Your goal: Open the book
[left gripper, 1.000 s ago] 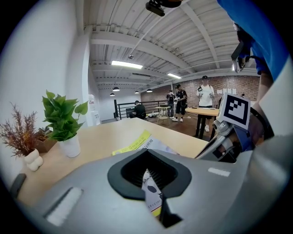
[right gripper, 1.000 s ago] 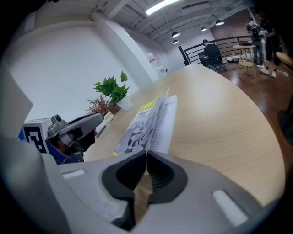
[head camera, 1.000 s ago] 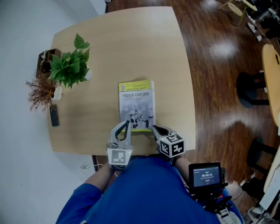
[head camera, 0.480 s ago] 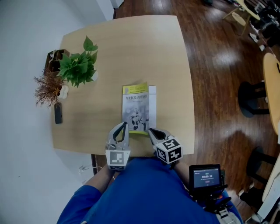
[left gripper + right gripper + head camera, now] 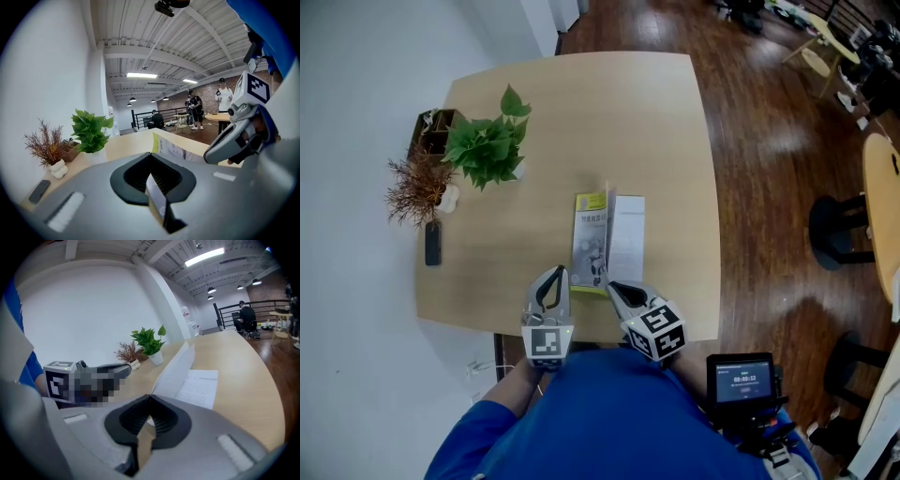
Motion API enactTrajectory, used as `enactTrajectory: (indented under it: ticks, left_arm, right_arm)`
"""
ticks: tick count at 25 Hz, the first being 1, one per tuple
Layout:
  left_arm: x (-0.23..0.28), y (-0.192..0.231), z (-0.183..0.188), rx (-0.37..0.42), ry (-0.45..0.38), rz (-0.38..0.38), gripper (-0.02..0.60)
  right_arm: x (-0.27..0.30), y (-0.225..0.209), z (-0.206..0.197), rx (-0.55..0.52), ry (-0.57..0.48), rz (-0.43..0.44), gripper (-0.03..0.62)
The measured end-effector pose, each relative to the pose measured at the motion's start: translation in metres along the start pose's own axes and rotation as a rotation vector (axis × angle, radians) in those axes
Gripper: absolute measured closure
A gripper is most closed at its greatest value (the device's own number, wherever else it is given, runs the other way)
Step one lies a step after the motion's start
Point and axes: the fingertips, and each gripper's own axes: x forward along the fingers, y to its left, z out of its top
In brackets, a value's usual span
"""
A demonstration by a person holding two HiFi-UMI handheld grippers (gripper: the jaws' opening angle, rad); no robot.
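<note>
The book (image 5: 592,236) lies on the wooden table (image 5: 675,141), near its front edge. Its yellow-green cover stands almost upright, and a white page (image 5: 629,234) shows to its right. My right gripper (image 5: 607,281) is shut on the near edge of the cover, and its jaws have just been closing tighter on it. In the right gripper view the cover (image 5: 176,369) rises from the gripper (image 5: 150,397) above the printed page (image 5: 199,387). My left gripper (image 5: 555,273) hangs just left of the book's near corner, shut on nothing. In the left gripper view its tips (image 5: 150,157) meet in front of the cover (image 5: 161,145).
At the table's left edge stand a green plant in a white pot (image 5: 487,145), a dried plant (image 5: 420,187) and a brown box (image 5: 431,131). A black phone (image 5: 432,244) lies near them. Dark stools (image 5: 844,225) stand on the wooden floor to the right.
The right gripper has risen with the cover, which swung from flat to nearly upright and bared a white page. The left gripper has drawn back off the book's near left corner.
</note>
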Motion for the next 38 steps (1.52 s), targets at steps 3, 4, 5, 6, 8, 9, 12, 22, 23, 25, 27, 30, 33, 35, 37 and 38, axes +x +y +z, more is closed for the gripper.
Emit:
enactTrajectory:
  ticks: [3, 4, 5, 6, 8, 9, 12, 22, 23, 25, 27, 30, 33, 35, 37, 38]
  left_arm:
    - [-0.005, 0.014, -0.004, -0.004, 0.002, -0.008, 0.575]
    - [-0.008, 0.02, -0.006, -0.002, 0.0, -0.011, 0.575]
    - [-0.01, 0.026, -0.007, 0.0, -0.006, -0.014, 0.575]
    - [-0.011, 0.033, -0.009, 0.0, -0.013, -0.016, 0.575]
    - [-0.013, 0.047, -0.011, -0.009, -0.025, -0.023, 0.575]
    - [-0.013, 0.053, -0.013, -0.013, -0.027, -0.027, 0.575]
    - [-0.018, 0.072, -0.019, -0.02, -0.024, -0.032, 0.575]
    - [-0.044, 0.145, -0.04, -0.051, -0.022, 0.026, 0.575]
    - [-0.047, 0.152, -0.041, -0.056, -0.024, 0.029, 0.575]
    - [-0.051, 0.164, -0.043, -0.069, -0.031, 0.032, 0.575]
    - [-0.055, 0.176, -0.05, -0.076, -0.023, 0.041, 0.575]
    - [-0.061, 0.189, -0.061, -0.085, -0.011, 0.049, 0.575]
    - [-0.064, 0.201, -0.067, -0.097, -0.006, 0.051, 0.575]
    - [-0.066, 0.207, -0.076, -0.109, 0.0, 0.05, 0.575]
    - [-0.069, 0.214, -0.08, -0.107, 0.009, 0.055, 0.575]
    - [-0.07, 0.217, -0.081, -0.104, 0.012, 0.058, 0.575]
  right_arm:
    - [0.009, 0.014, 0.011, -0.024, -0.009, -0.003, 0.591]
    - [0.012, 0.019, 0.014, -0.026, -0.01, -0.006, 0.591]
    - [0.016, 0.024, 0.017, -0.028, -0.012, -0.009, 0.59]
    - [0.019, 0.03, 0.019, -0.03, -0.014, -0.013, 0.591]
    - [0.028, 0.041, 0.025, -0.039, -0.019, -0.019, 0.591]
    - [0.033, 0.047, 0.028, -0.044, -0.021, -0.02, 0.591]
    - [0.046, 0.064, 0.036, -0.057, -0.024, -0.02, 0.591]
    - [0.107, 0.113, 0.048, -0.09, 0.002, 0.002, 0.591]
    - [0.113, 0.116, 0.048, -0.091, 0.007, 0.004, 0.59]
    - [0.126, 0.122, 0.047, -0.092, 0.02, 0.006, 0.591]
    - [0.139, 0.126, 0.044, -0.094, 0.042, 0.004, 0.591]
    - [0.158, 0.129, 0.035, -0.099, 0.08, 0.002, 0.59]
    - [0.176, 0.13, 0.027, -0.103, 0.117, -0.006, 0.591]
    - [0.188, 0.131, 0.021, -0.103, 0.143, -0.011, 0.591]
    - [0.198, 0.131, 0.014, -0.103, 0.169, -0.015, 0.591]
    - [0.203, 0.13, 0.01, -0.102, 0.181, -0.018, 0.591]
